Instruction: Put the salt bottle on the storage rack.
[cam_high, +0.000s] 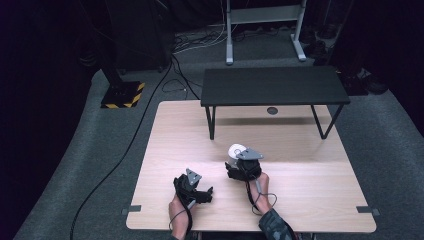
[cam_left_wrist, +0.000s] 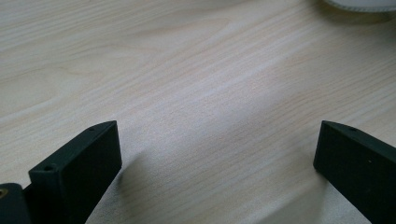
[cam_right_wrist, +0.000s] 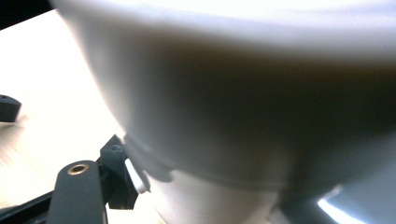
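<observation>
The high view looks forward and down from above the person's edge of the wooden table, taking in the whole top and the black bench at its far side. The left gripper view skims close over the same tabletop, facing along the grain. The right gripper view sits pressed up against a white cup, with the table at its left edge.
</observation>
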